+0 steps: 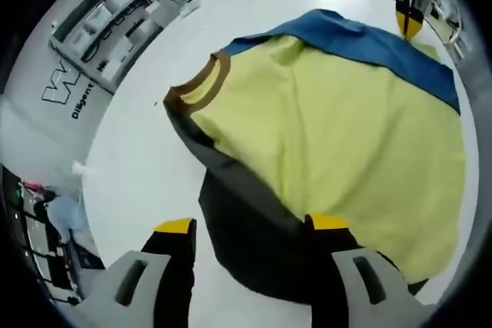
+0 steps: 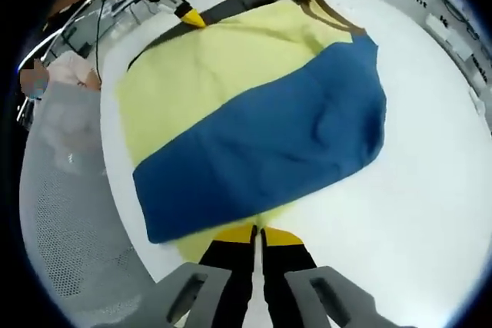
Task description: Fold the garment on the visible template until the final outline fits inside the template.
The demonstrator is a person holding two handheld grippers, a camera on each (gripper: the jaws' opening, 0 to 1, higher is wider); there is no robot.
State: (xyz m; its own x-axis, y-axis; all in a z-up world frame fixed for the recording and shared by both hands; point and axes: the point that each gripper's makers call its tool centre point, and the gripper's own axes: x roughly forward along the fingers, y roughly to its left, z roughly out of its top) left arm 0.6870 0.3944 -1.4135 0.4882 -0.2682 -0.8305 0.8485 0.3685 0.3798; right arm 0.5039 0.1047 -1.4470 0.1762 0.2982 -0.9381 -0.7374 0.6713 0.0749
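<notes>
A pale yellow garment [image 1: 346, 136] [image 2: 223, 74] with a brown collar [image 1: 204, 86] lies flat on the white table. A blue part [image 2: 292, 128] [image 1: 369, 40] is folded over it. My left gripper [image 1: 252, 228] stands open at the dark grey sleeve [image 1: 254, 205], its right jaw over the cloth and its left jaw over bare table. My right gripper [image 2: 257, 234] is shut at the yellow hem on the opposite side, apparently pinching it. The other gripper comes into each view: the right gripper [image 1: 407, 24] beyond the blue part, the left gripper [image 2: 196, 1] at the sleeve edge.
The white table [image 1: 146, 167] [image 2: 430, 190] runs wide around the garment. Grey shelving [image 1: 108, 21] stands beyond its far edge. A person [image 2: 65, 71] sits off the table's side, with a grey mesh surface [image 2: 69, 220] below.
</notes>
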